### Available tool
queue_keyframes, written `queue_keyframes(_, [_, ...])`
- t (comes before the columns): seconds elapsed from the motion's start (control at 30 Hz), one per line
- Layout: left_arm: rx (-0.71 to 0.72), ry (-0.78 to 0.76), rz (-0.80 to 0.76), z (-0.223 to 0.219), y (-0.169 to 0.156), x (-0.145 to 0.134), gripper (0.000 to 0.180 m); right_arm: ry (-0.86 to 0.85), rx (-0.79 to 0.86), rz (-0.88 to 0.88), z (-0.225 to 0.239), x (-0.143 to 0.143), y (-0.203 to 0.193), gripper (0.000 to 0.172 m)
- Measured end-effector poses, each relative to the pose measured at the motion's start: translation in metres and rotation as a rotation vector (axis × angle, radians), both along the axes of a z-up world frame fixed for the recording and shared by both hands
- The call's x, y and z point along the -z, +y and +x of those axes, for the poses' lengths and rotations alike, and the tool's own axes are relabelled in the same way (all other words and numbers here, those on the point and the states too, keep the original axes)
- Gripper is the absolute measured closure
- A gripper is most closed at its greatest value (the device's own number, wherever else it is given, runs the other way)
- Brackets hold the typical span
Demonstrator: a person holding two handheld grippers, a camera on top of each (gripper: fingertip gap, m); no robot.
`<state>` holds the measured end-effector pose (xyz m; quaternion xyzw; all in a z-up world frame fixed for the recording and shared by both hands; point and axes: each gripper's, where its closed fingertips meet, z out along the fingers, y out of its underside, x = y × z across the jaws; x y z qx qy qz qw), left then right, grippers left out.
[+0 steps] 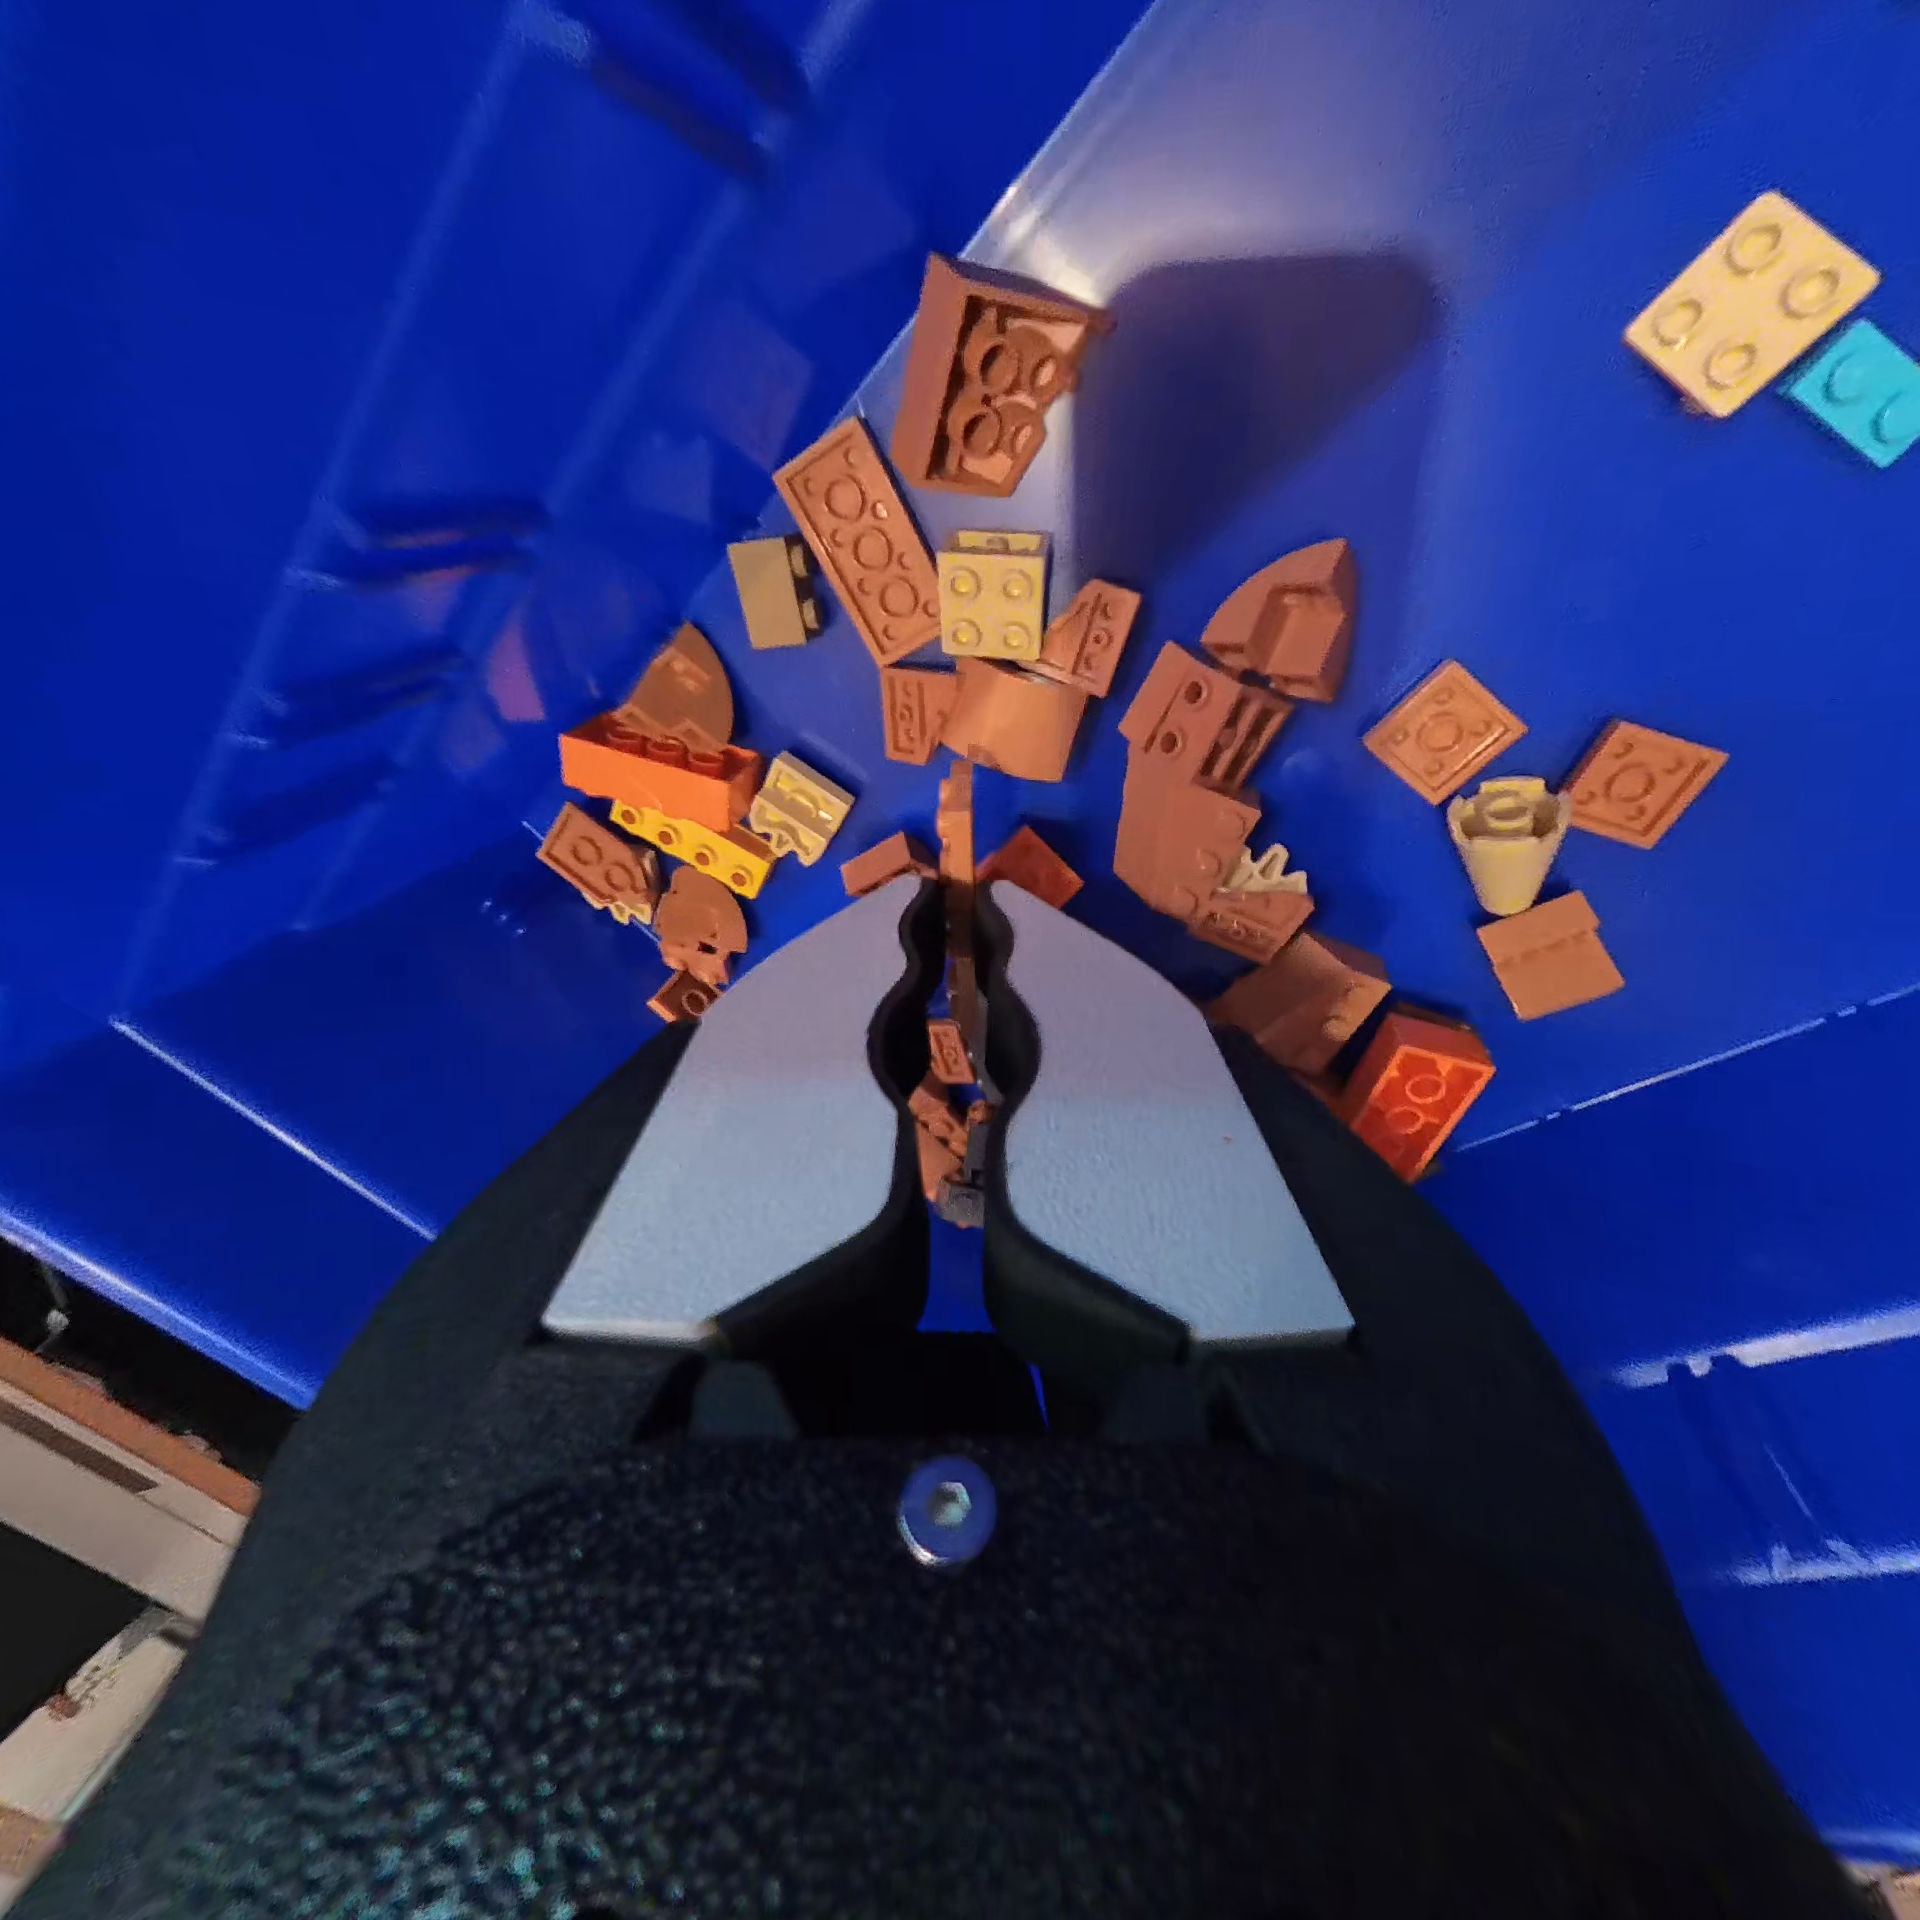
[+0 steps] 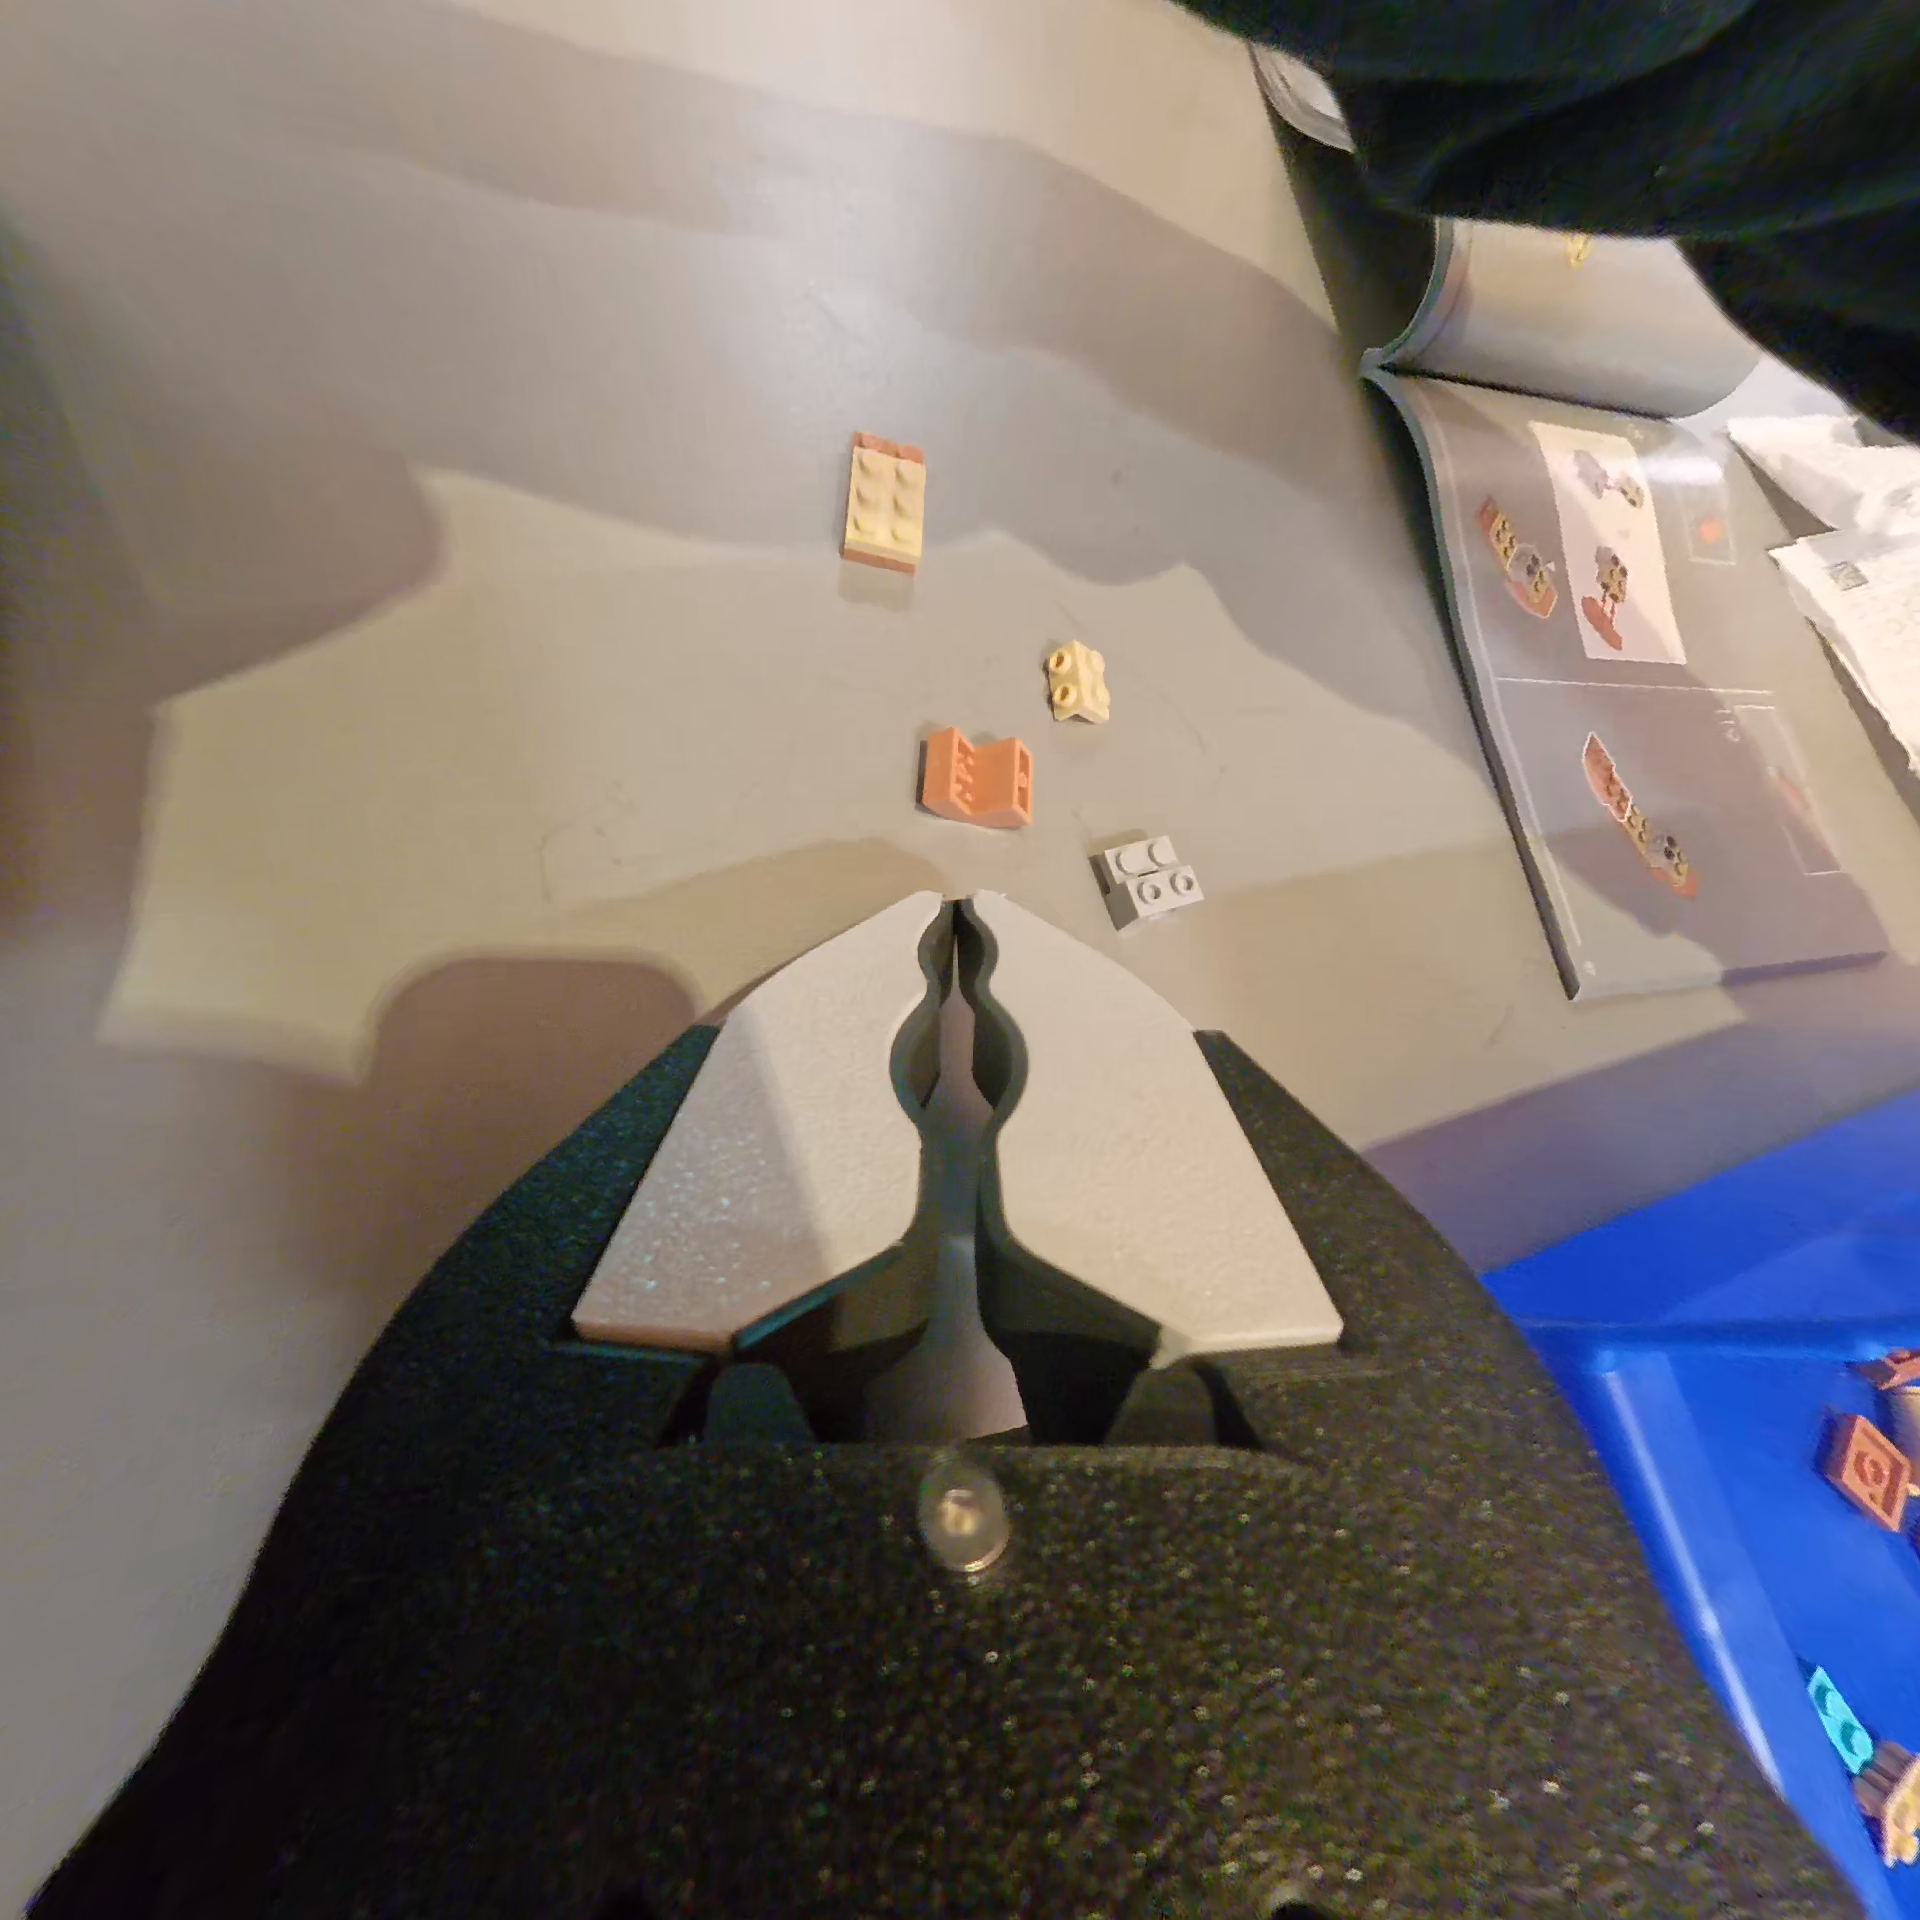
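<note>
The left hand-held gripper (image 1: 958, 904) reaches into a blue bin (image 1: 1558, 156) and is clenched on a thin brown plate (image 1: 956, 831) held edge-on, with both pads pressed against its flat sides. The plate sticks out past the fingertips above a scatter of loose building bricks on the bin floor. Among them are an orange brick (image 1: 665, 767), a yellow brick (image 1: 694, 847), a cream square brick (image 1: 992, 601) and a cream plate (image 1: 1751, 301) beside a teal piece (image 1: 1860, 390).

The right hand-held gripper (image 2: 956, 902) is clenched with nothing between its tips, over a grey surface (image 2: 520, 416). Nearest to it are a grey brick (image 2: 1148, 878), an orange bracket piece (image 2: 975, 777), a small cream brick (image 2: 1078, 681) and a cream-on-brown stack (image 2: 883, 501). An open booklet (image 2: 1662, 675) lies to the right.
</note>
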<state>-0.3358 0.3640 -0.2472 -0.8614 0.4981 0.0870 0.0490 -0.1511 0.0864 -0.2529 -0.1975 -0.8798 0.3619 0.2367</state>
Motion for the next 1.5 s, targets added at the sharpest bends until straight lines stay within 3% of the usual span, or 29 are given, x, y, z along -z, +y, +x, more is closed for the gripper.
queue_keyframes(0.17, [-0.091,0.071,0.054,-0.020,-0.001,-0.014,0.161,0.001,-0.001,0.000,0.000,0.000,0.000,0.172])
queue_keyframes(0.3, [-0.152,0.225,-0.024,-0.049,-0.028,-0.029,0.157,0.002,-0.001,0.001,0.000,0.000,-0.001,0.172])
queue_keyframes(0.5, [-0.063,0.332,-0.145,-0.059,-0.048,-0.016,0.154,0.004,-0.002,0.002,0.000,0.000,-0.001,0.172])
queue_keyframes(1.0, [0.022,0.312,-0.195,-0.060,-0.049,0.001,0.163,0.002,-0.005,0.002,0.001,0.000,-0.001,0.172])
queue_keyframes(1.07, [0.016,0.306,-0.194,-0.060,-0.048,0.001,0.179,0.003,-0.006,0.002,0.001,0.000,-0.001,0.172])
queue_keyframes(1.37, [0.026,0.147,-0.068,-0.028,-0.022,-0.015,0.180,0.004,-0.006,0.002,0.001,0.000,0.000,0.172])
queue_keyframes(1.47, [-0.031,0.202,-0.079,-0.035,-0.022,-0.017,0.179,0.004,-0.006,0.002,0.001,0.000,0.000,0.172])
queue_keyframes(1.5, [-0.072,0.236,-0.099,-0.042,-0.027,-0.018,0.168,0.005,-0.006,0.003,0.001,0.000,0.000,0.172])
